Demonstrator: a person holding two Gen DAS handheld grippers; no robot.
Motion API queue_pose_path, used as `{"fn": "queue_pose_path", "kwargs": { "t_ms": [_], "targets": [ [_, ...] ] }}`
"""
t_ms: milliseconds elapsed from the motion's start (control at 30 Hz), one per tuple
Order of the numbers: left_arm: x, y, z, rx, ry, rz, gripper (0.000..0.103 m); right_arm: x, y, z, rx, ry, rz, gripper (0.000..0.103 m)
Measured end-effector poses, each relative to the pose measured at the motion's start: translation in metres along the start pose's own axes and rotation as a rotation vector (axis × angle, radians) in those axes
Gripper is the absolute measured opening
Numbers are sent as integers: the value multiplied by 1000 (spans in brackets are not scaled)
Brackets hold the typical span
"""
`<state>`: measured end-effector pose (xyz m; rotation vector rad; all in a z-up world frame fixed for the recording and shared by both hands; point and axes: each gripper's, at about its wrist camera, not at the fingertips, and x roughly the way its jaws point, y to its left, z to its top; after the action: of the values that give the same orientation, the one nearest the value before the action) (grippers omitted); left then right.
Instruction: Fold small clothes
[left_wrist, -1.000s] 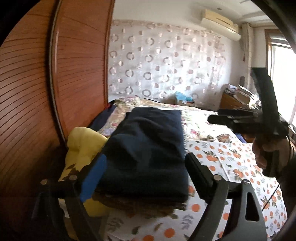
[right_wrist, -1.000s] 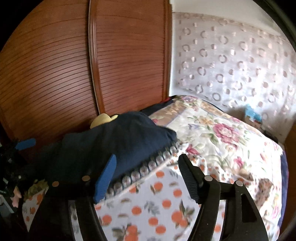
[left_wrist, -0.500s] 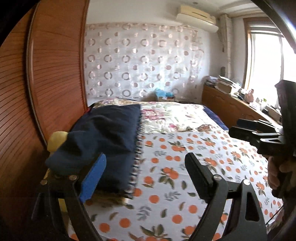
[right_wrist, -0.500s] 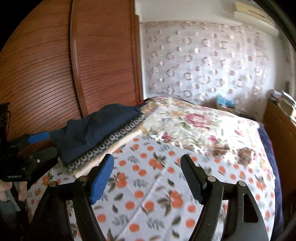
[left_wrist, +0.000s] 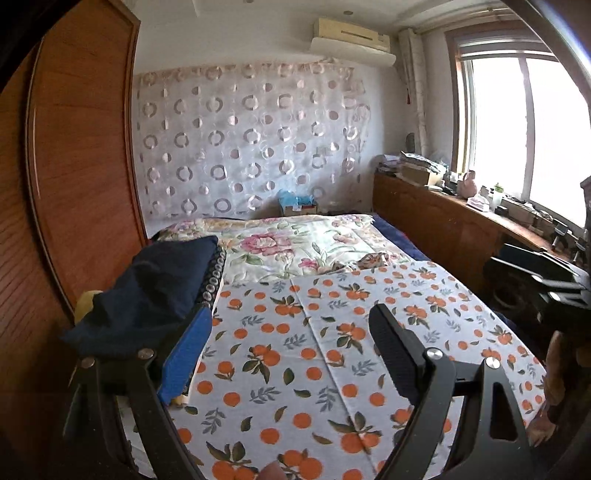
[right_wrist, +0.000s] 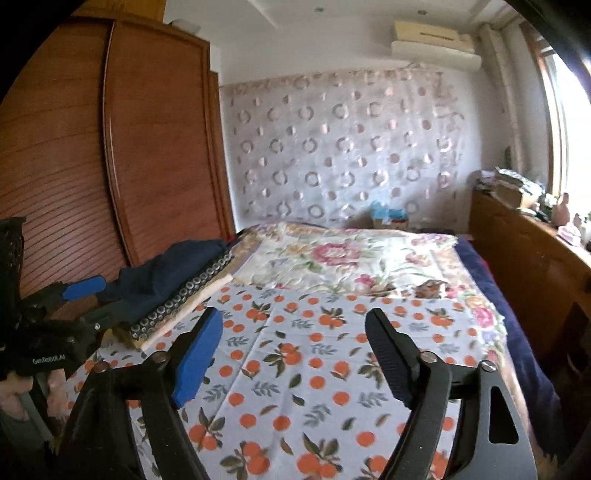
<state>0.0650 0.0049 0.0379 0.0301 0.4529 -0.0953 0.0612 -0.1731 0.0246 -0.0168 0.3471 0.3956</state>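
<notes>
Left gripper (left_wrist: 291, 332): jaws spread wide, nothing between them; only the orange-print sheet (left_wrist: 332, 350) lies below.
Right gripper (right_wrist: 293, 334): jaws opening, nothing between them; it hangs over the same sheet.
Stack of folded clothes (left_wrist: 147, 291): a dark navy piece on top, a ring-patterned edge under it and something yellow at the bottom; it lies at the left edge of the bed, just beside the left gripper's blue pad, not touching any jaw. In the right wrist view the stack (right_wrist: 173, 280) sits well left of the right gripper, with the left gripper (right_wrist: 85, 295) close at its near end.
Floral quilt (left_wrist: 295, 247): spread beyond the sheet, toward the far wall; a small crumpled patterned piece (left_wrist: 373, 260) lies where the two meet.
Wardrobe (left_wrist: 74, 166): brown wood, close along the left side of the bed, right behind the stack.
Sideboard (left_wrist: 436, 218): along the right under the window (left_wrist: 524, 129), its top crowded with small things.
Far wall: a ring-patterned curtain (left_wrist: 251, 136), air conditioner (left_wrist: 351, 37) above it.
Change since a second ago: then the navy stack filled the space between both pairs of jaws; now both grippers have swung right and face open sheet, and the right jaws stand wider.
</notes>
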Motion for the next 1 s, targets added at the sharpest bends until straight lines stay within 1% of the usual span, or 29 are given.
{"fn": "queue_pose_path", "kwargs": {
  "t_ms": [33,100,133,167,333,533,700,1000],
  "targets": [
    [-3,-2,2,1,-7,1,87,-6,3,-2,-1,-8,-13,90],
    [-10,-8,7,-3,-28,-3,87,-17,9,-5,-2,-25,-37,93],
    [-14,-9,8,-9,-39,2,87,-23,11,-5,4,-34,-48,93],
    [-16,-12,8,-13,-45,5,87,-31,14,-11,10,-42,-57,94],
    [-25,-18,10,-12,-57,-1,87,-46,21,-21,30,-72,-97,94],
    [-28,-20,9,-12,-68,15,87,-44,29,-30,38,-81,-101,94],
    [-28,-19,9,-13,-69,19,87,-31,19,-29,41,-75,-100,94],
    [-29,-18,8,-14,-69,22,87,-35,8,-30,38,-72,-93,94]
  ]
}}
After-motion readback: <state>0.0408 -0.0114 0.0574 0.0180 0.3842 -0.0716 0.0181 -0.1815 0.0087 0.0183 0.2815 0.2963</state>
